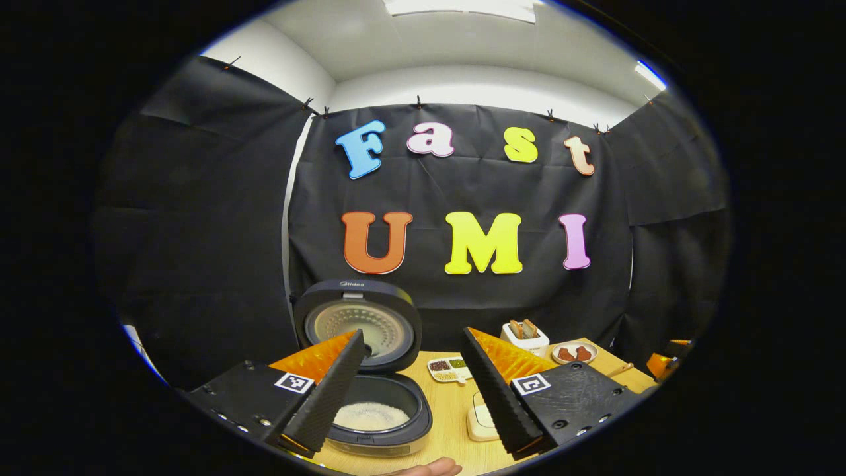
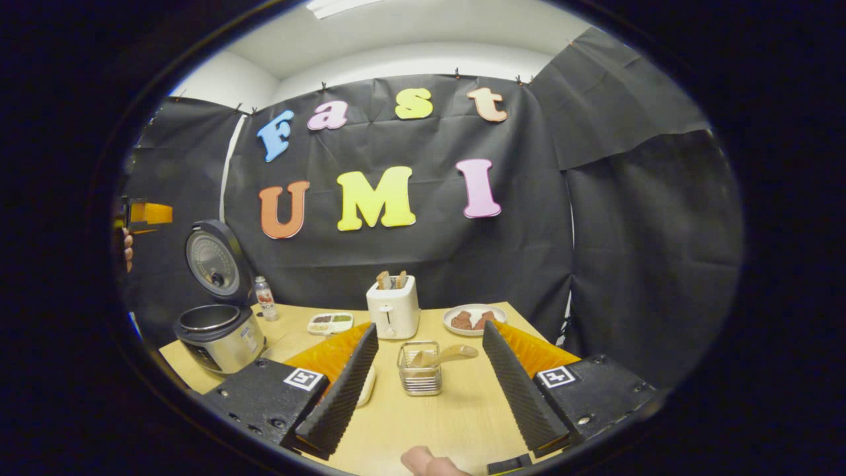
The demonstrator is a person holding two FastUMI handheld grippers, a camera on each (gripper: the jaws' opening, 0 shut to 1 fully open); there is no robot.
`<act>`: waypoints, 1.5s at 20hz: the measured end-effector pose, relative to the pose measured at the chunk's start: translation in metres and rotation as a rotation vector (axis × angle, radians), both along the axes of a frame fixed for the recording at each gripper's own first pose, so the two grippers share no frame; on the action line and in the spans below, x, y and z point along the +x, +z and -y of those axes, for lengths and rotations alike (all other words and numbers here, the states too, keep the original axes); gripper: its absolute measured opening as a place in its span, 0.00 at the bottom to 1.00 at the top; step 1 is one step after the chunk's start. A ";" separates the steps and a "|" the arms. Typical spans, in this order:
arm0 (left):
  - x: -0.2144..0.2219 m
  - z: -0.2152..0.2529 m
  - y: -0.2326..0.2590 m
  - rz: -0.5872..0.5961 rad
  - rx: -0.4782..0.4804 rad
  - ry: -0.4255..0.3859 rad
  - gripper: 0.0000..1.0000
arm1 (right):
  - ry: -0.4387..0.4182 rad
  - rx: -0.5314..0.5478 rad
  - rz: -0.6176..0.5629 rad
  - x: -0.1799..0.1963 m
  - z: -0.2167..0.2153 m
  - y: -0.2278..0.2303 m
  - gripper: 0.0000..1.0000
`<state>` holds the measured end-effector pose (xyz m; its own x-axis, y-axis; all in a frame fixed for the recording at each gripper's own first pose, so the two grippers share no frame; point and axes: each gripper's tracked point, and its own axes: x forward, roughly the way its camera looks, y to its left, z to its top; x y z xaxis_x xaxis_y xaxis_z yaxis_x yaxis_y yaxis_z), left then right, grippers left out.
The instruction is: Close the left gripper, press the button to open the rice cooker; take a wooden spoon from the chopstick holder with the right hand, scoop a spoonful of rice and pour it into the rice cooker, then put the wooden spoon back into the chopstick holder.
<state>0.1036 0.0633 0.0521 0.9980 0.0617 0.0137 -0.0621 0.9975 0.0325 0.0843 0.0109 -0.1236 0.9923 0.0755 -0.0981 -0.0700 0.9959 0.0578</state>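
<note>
1. We see the rice cooker (image 1: 370,396) at the left of the surface (image 2: 436,410), lid raised, pale rice in its pot.
2. The wooden spoon (image 2: 444,356) lies tilted in the wire chopstick holder (image 2: 419,370), bowl end out over the rim, in front of the toaster (image 2: 393,307).
3. The right tongs (image 2: 423,390) stand wide and empty, framing the holder; the left tongs (image 1: 413,390) stand wide, empty, above the pot.
4. We judge either the spoon fetch pending or the task finished; a fetch requires advancing and closing on the handle.
</note>
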 end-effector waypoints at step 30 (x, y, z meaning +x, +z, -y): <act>0.179 -0.136 -0.015 -0.187 -0.059 0.181 0.97 | 0.083 -0.021 -0.014 -0.014 -0.014 0.006 1.00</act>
